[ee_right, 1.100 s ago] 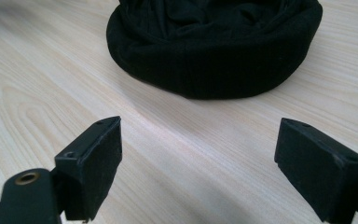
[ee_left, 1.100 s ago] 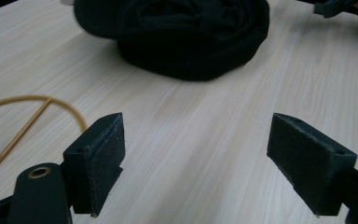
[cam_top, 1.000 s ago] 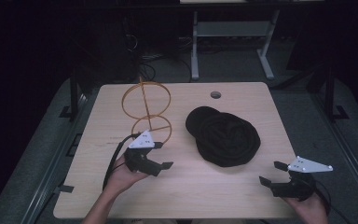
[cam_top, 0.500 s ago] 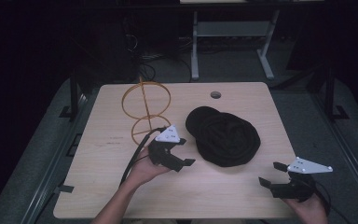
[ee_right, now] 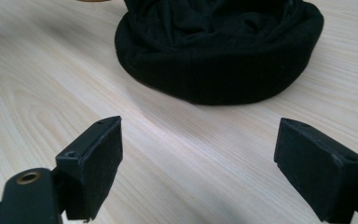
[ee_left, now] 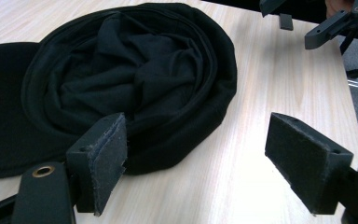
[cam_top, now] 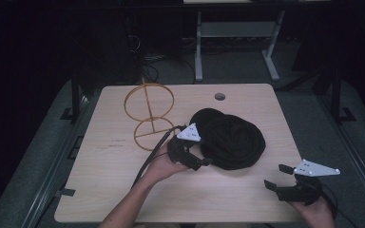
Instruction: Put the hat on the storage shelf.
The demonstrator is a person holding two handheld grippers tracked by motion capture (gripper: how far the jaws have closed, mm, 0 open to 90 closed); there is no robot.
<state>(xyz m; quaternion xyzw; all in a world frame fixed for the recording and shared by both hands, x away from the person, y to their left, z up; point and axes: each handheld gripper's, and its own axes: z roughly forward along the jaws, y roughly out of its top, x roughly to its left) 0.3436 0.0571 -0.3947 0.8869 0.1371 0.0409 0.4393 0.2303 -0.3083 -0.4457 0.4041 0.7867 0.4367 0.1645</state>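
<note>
A: Where is the black hat (cam_top: 230,141) found, and why is the left gripper (cam_top: 200,163) brought so low?

B: The hat is lain at the middle of the table (cam_top: 104,190), near the wire stand (cam_top: 148,114). The left jaws are spread apart at its rim, probably so the brim can be pinched.

A: And the right gripper (cam_top: 278,176)?

B: It is kept released and empty, well apart, presumably held ready.

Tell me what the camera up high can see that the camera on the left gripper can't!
The high view alone takes in the gold wire stand, the round hole in the table, and the left gripper held in a hand. The left gripper view alone shows the crumpled folds inside the black hat close up, between open jaws. Both show the black hat, the wooden table and the right gripper, open, off to the side.
</note>
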